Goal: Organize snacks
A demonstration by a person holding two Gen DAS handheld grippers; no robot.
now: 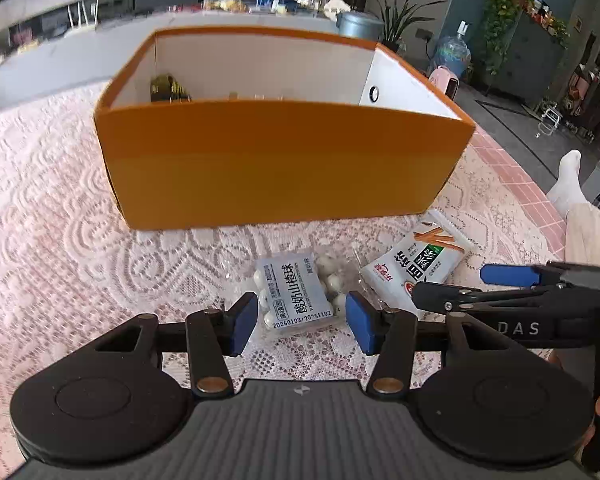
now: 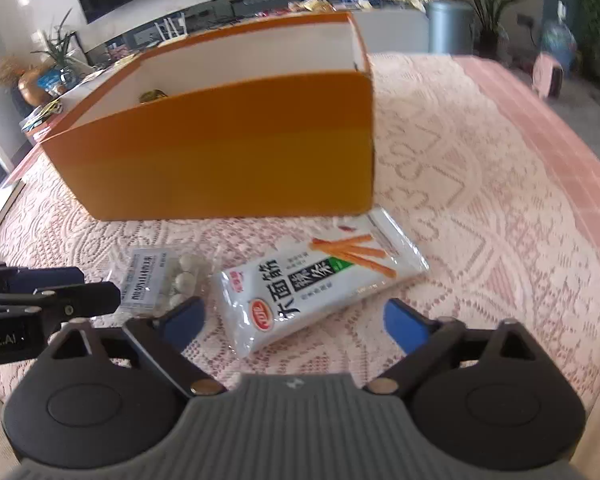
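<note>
Both hand-held grippers (image 1: pixel 301 320) (image 2: pixel 294 322) open; packets (image 1: pixel 296 292) (image 2: pixel 320 292) unheld.

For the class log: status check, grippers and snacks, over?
Left gripper open, straddling ball pack, not clamped. Right gripper open over strip pack. Both packs on cloth before orange box. Nothing in the way.

The orange box (image 1: pixel 276 160) walls off everything ahead of me; its open top looks free, though something gold sits in the far left corner. My two snack packets, the clear bag of white balls (image 1: pixel 300 292) and the white strip-snack pouch (image 2: pixel 320 292), lie near each other, so my left gripper (image 1: pixel 302 322) and right gripper (image 2: pixel 296 320) crowd side by side, nearly touching I think
</note>
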